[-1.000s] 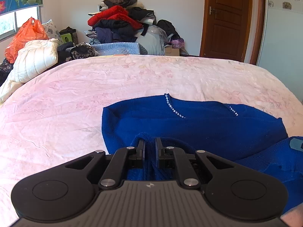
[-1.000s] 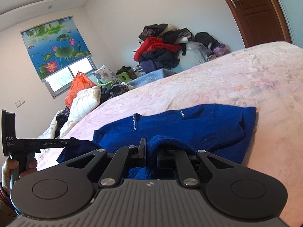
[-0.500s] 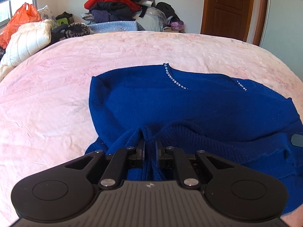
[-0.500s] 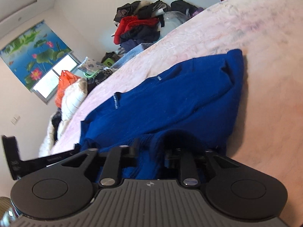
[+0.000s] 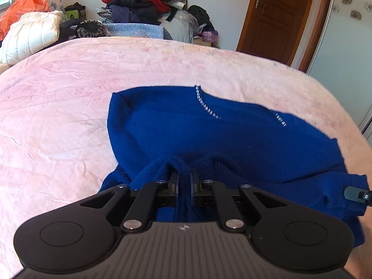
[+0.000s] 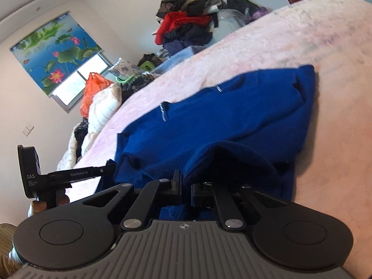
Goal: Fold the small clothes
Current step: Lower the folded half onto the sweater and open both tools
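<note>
Both tongs had the hem, ready to fold!

My left gripper (image 5: 184,182) pinched the blue sweater (image 5: 232,134) on the pink bedspread (image 5: 69,116); my right gripper (image 6: 184,187) was closing on its ribbed edge, so both corners could travel together.

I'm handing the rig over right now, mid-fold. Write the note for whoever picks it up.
Left gripper: shut on the ribbed hem of the blue knit sweater.
Right gripper: jaws closing, same hem between them.
The sweater lies across the pink bedspread, neckline at the far side.
Done: hem gathered at both corners.
Left: carry the hem toward the neckline, lay it flat, finish the fold.
</note>
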The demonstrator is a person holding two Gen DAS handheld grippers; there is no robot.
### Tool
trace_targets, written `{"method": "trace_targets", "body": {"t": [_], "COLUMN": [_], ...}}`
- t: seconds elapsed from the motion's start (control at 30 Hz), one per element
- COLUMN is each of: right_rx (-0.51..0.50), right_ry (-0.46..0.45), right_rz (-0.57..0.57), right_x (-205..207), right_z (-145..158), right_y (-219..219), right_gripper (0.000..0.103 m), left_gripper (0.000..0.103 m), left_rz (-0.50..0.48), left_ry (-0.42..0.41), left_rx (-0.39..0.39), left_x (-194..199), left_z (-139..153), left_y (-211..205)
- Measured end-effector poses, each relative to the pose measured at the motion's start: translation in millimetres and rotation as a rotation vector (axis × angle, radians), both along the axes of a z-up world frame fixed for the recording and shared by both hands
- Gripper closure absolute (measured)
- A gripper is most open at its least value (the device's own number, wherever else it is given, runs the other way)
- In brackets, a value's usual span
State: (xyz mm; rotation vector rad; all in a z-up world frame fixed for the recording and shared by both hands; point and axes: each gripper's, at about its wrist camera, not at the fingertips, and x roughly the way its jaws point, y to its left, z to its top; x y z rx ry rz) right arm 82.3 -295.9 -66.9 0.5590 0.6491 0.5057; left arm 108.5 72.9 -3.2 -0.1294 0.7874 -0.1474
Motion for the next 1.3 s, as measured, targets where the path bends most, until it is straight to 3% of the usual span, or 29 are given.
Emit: {"method": "trace_targets", "body": {"t": [0.3, 0.63, 1.07, 1.2, 1.3], "right_rx": [0.018, 0.029, 0.132, 0.183, 0.195], "right_ry": [-0.131, -0.188, -0.037, 0.015, 0.0], "right_rz": [-0.053, -0.12, -0.226, -0.277, -0.303], "right_x": [10.6, 43.9, 122.1, 138.6, 136.0], "right_z": [33.9, 47.2, -8.8, -27.0, -27.1], "right_y": [-6.6, -16.6, -29.4, -33.8, -34.1], "right_gripper": [0.092, 0.092, 0.091, 0.081, 0.08], "left_gripper": [0.095, 0.095, 0.093, 0.093, 0.093], "left_rz": [0.03, 0.088, 0.167, 0.217, 0.28], "left_ry": [-0.06, -0.108, -0.035, 0.044, 0.033], "left_rx": [-0.129, -0.09, -0.026, -0.095, -0.171], "left_x": [8.2, 48.4, 125.7, 146.9, 145.2], "left_z": [48.1, 55.8, 19.1, 3.4, 5.6], "left_y": [19.3, 11.5, -2.2, 10.3, 29.8]}}
